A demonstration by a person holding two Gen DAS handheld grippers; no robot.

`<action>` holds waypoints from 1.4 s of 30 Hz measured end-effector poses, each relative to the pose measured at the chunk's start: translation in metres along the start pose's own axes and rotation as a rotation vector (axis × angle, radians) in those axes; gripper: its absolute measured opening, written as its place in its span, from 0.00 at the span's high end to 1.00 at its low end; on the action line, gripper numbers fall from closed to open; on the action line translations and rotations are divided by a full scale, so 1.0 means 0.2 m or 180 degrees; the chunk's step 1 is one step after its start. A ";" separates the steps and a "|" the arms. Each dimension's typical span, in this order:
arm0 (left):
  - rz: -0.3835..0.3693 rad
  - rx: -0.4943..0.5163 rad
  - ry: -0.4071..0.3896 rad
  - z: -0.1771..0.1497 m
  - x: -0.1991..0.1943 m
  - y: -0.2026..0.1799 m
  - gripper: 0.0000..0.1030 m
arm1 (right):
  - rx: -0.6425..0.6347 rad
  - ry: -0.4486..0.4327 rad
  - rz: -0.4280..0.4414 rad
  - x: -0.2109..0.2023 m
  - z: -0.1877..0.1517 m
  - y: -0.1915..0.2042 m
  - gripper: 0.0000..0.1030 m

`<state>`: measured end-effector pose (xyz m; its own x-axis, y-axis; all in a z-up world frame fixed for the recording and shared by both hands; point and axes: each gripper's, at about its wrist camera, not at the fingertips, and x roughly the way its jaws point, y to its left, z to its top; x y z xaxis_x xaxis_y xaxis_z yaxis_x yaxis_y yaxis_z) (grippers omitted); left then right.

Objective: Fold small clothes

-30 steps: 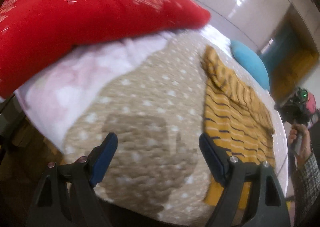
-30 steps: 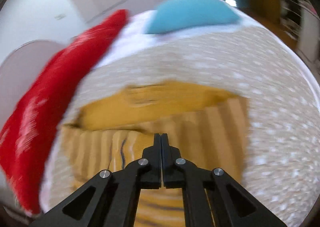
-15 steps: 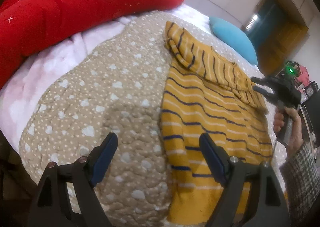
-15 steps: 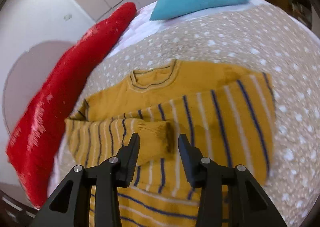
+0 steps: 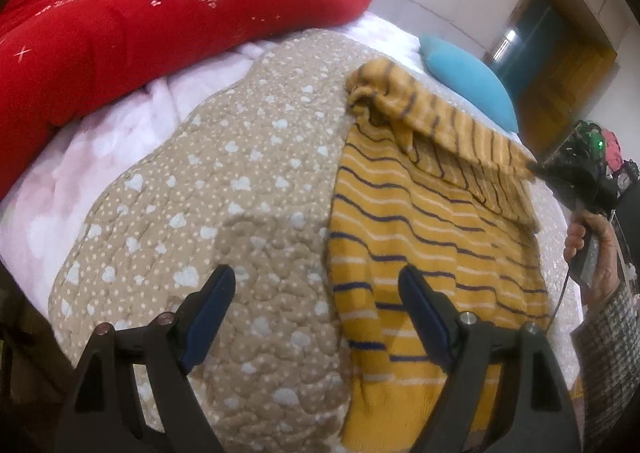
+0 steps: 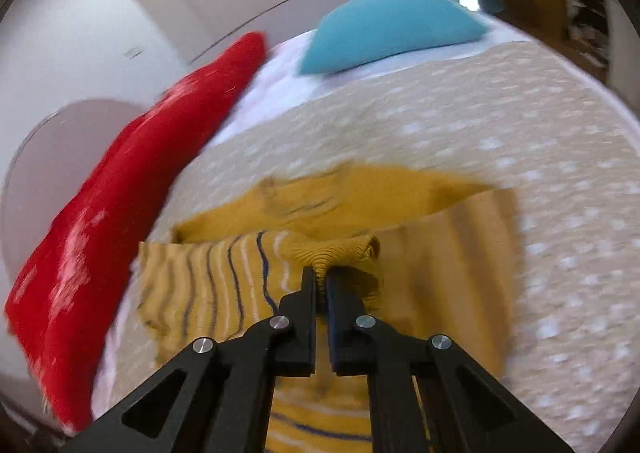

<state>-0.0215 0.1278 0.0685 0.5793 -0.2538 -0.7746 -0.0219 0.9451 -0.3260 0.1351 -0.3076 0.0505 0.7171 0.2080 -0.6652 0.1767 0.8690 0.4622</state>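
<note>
the yellow striped sweater [image 5: 432,237] lay flat on the beige dotted quilt [image 5: 224,189], right of the red duvet [image 5: 132,17] and near the blue pillow [image 5: 468,81]. the right gripper [image 6: 320,277] was clamped on the cuff of the sleeve [image 6: 336,253], which stretched lifted across the sweater's far part. the left gripper [image 5: 316,289] hovered with its jaws wide apart over the sweater's near left edge, holding nothing.
</note>
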 end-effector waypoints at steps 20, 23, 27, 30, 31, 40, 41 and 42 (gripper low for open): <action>-0.0593 -0.0222 0.0345 -0.12 0.18 0.01 0.19 | 0.0069 0.0713 0.0195 -0.47 -0.58 -0.36 0.56; -0.0791 -0.0306 0.0371 -0.17 0.17 0.00 0.19 | 0.0250 0.0853 0.0473 -0.49 -0.81 -0.42 0.56; -0.0863 -0.0262 0.0362 -0.25 0.14 -0.07 0.20 | 0.0564 0.0893 0.0947 -0.48 -1.06 -0.44 0.55; -0.0841 -0.0196 0.0325 -0.31 0.12 -0.12 0.20 | 0.0679 0.0783 0.1150 -0.51 -1.19 -0.42 0.54; -0.0847 -0.0167 0.0301 -0.33 0.11 -0.14 0.19 | 0.0718 0.0771 0.1213 -0.52 -1.22 -0.41 0.54; -0.0317 -0.0001 0.0356 -0.37 0.15 -0.26 0.88 | 0.0519 0.0506 0.1093 -0.58 -1.43 -0.25 0.54; -0.0334 -0.0063 0.0383 -0.36 0.16 -0.24 0.88 | 0.0460 0.0468 0.1008 -0.58 -1.43 -0.23 0.59; -0.0329 -0.0121 0.0387 -0.36 0.16 -0.24 0.88 | 0.0421 0.0452 0.0936 -0.58 -1.44 -0.21 0.73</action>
<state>-0.0606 0.0602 0.0207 0.4771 -0.3744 -0.7951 0.0006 0.9049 -0.4257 -0.1502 -0.2384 -0.0606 0.6510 0.5091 -0.5631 0.0691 0.6989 0.7119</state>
